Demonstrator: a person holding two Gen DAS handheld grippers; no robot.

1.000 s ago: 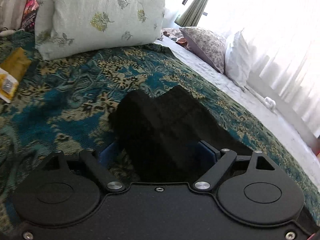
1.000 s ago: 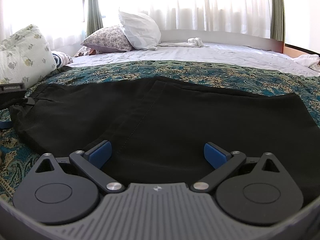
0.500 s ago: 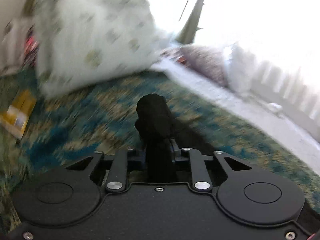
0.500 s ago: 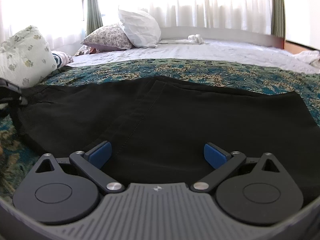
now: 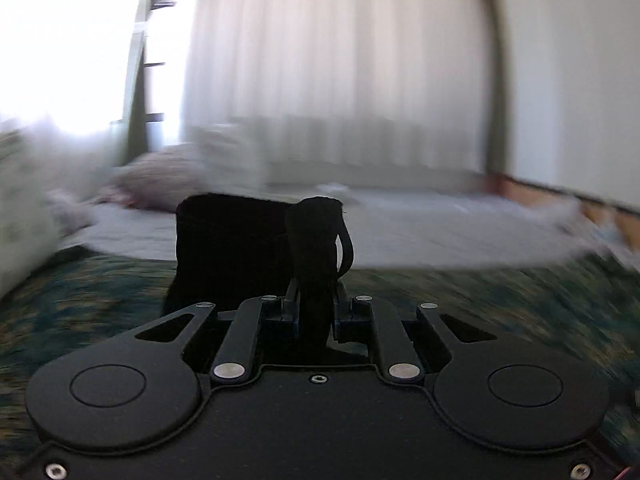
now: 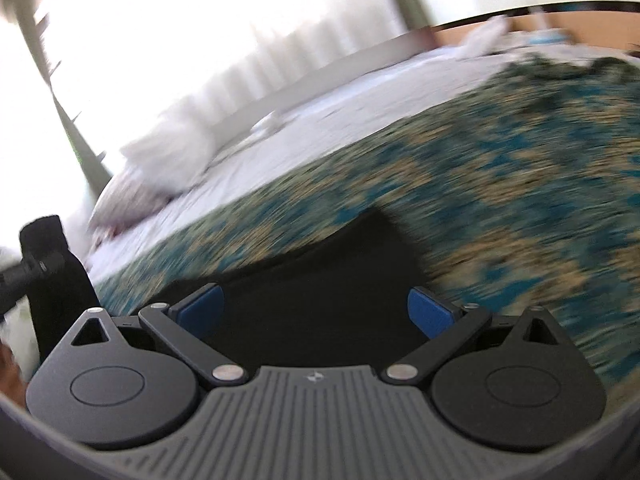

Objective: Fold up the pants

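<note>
The left gripper [image 5: 316, 312] has its two fingers pulled in close together, and a bunch of black cloth is pinched tight between them. The cloth sticks up past the fingertips. In the right wrist view the left gripper [image 6: 38, 266] shows at the far left edge, holding its bit of cloth up in the air. The right gripper [image 6: 316, 308] has its two fingers spread wide apart, and its blue pads [image 6: 430, 312] touch nothing. This gripper is rolled to one side, so everything in its view looks tipped. Both views are blurry.
</note>
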